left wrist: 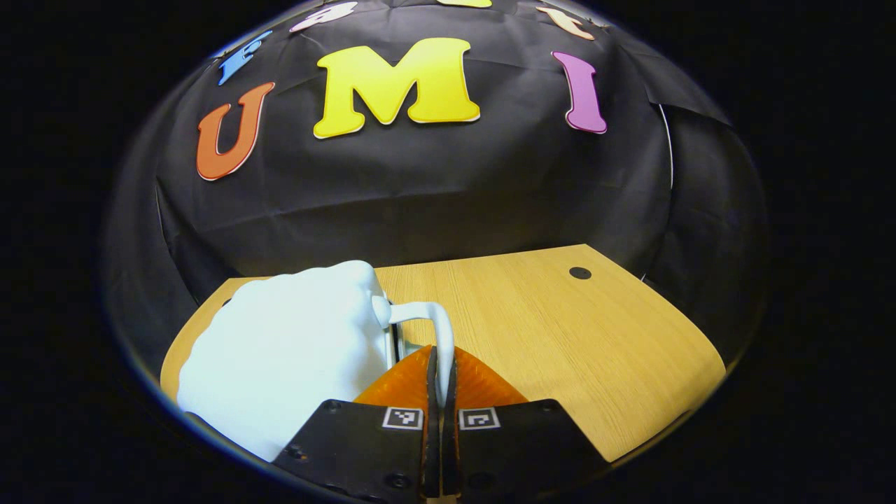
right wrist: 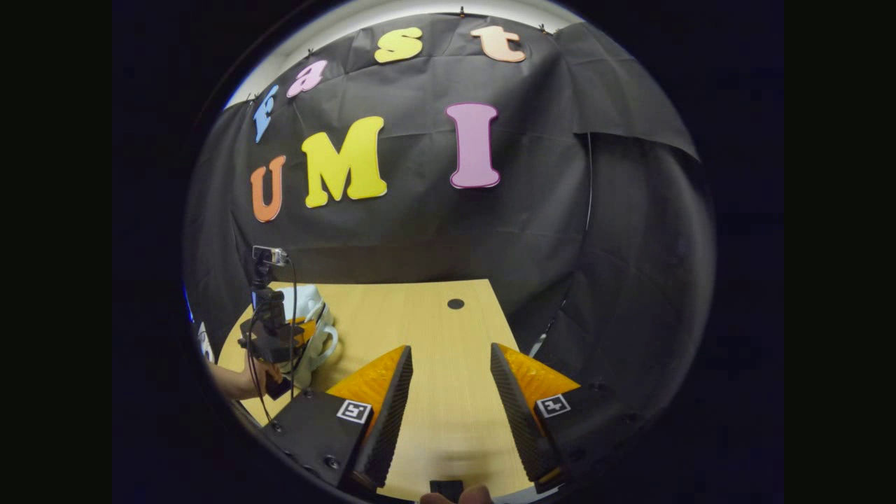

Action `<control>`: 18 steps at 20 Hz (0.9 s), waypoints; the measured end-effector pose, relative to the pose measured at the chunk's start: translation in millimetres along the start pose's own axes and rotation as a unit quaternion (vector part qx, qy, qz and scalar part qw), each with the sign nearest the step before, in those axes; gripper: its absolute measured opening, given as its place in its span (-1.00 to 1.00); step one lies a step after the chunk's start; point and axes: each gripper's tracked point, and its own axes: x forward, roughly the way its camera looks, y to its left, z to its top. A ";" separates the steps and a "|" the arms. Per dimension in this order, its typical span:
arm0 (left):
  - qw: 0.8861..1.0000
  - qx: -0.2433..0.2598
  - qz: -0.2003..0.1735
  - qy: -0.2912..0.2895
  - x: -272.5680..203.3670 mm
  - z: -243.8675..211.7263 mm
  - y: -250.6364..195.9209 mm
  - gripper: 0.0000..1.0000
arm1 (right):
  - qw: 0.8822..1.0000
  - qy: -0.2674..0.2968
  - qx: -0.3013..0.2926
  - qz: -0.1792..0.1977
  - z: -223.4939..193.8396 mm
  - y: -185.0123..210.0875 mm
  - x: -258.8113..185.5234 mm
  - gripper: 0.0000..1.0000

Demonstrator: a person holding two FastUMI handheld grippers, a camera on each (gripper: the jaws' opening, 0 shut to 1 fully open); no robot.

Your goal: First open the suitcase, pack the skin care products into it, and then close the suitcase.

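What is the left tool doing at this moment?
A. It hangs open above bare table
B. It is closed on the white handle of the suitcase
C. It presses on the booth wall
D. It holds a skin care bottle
B: in the left gripper view the left tool has both fingers pressed on the white handle of the suitcase.

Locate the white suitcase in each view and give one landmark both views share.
Left gripper view: the suitcase lies lower left on the table, with the left gripper shut on its handle.
Right gripper view: the suitcase lies far left, partly behind the left gripper.
Shared landmark: the round dark hole in the table.
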 end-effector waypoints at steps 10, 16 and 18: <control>0.998 0.054 0.044 0.005 15.4 -23.5 -15.8 -0.55 | 1.000 0.004 -0.007 0.002 4.8 -2.1 10.3 0.35; 0.999 0.033 0.025 -0.026 -1.0 -3.2 -23.6 0.34 | 1.000 -0.005 -0.009 0.006 10.1 -1.2 11.8 0.35; 0.999 0.009 0.019 -0.049 -19.5 19.4 -23.2 0.62 | 1.000 -0.019 -0.013 0.011 19.2 6.5 14.5 0.35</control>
